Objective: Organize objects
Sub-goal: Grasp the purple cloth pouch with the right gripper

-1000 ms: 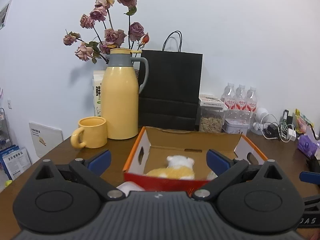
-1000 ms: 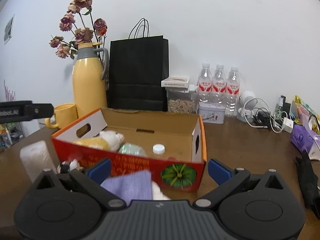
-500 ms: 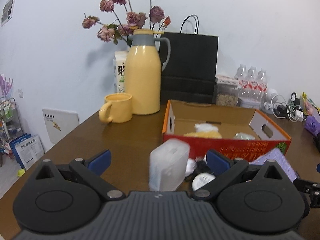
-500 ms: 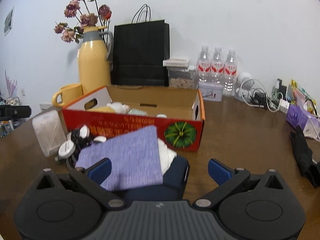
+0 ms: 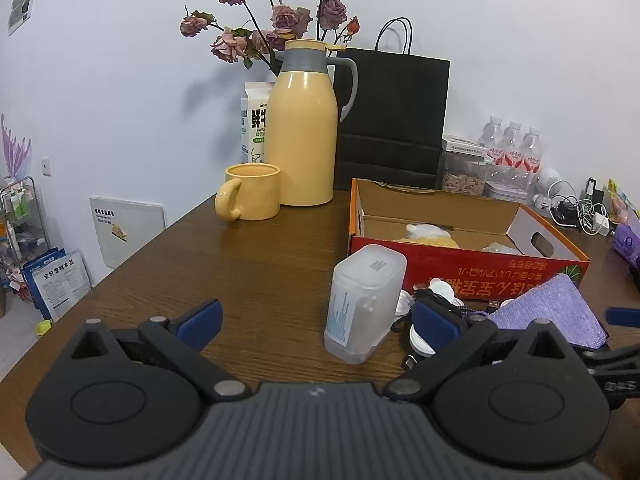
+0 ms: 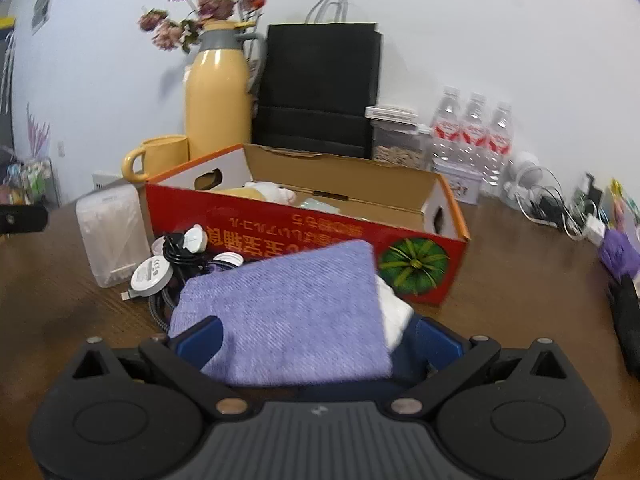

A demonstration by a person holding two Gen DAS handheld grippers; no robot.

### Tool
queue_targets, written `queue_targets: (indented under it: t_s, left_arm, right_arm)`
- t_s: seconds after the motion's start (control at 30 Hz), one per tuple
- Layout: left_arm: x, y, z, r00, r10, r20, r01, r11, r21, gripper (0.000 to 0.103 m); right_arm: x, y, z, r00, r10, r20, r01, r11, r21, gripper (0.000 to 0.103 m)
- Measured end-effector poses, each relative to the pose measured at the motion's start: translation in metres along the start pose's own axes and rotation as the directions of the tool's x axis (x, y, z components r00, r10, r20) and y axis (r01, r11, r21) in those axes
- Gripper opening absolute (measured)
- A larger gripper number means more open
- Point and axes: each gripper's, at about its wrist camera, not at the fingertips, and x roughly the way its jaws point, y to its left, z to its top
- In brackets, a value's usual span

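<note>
My right gripper (image 6: 316,340) is spread wide around the purple cloth (image 6: 288,312), not pinching it, and my left gripper (image 5: 316,320) hangs open over the table (image 5: 240,264). Just ahead stands a plastic container (image 5: 364,304) beside tangled chargers (image 6: 176,256). Behind them sits the red box (image 6: 304,236) holding a plush toy (image 5: 428,234).

The counter (image 5: 256,264) ahead of the left tongs (image 5: 316,318) is dark wood with a visible grain and a low sheen. Just beyond their right finger stands a frosted, translucent plastic container (image 5: 366,300), smooth-sided. The box (image 6: 320,216) past the right tongs (image 6: 320,338) is cardboard, printed glossy red outside, raw brown inside. Between those fingers lies a purple cloth (image 6: 288,312), woven and matt. The yellow jug (image 5: 302,136) further back looks smooth and softly glossy.
</note>
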Motion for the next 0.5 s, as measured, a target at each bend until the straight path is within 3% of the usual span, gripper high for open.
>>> queue_targets:
  t_s: [0.2, 0.37, 0.5]
  left_arm:
    - [0.000, 0.005, -0.003, 1.000, 0.000, -0.003, 0.000, 1.000, -0.003, 0.103]
    - [0.003, 0.009, -0.006, 1.000, 0.006, -0.012, -0.006, 1.000, -0.014, 0.103]
    - [0.004, 0.010, -0.009, 1.000, 0.004, -0.019, -0.005, 1.000, -0.016, 0.103]
  right_arm:
    - [0.024, 0.016, 0.003, 1.000, -0.018, -0.025, 0.016, 0.997, -0.077, 0.103]
    - [0.024, 0.028, -0.005, 0.998, -0.054, 0.013, 0.056, 0.985, -0.162, 0.098]
    - [0.022, 0.031, -0.005, 0.998, -0.055, 0.029, 0.059, 0.981, -0.185, 0.075]
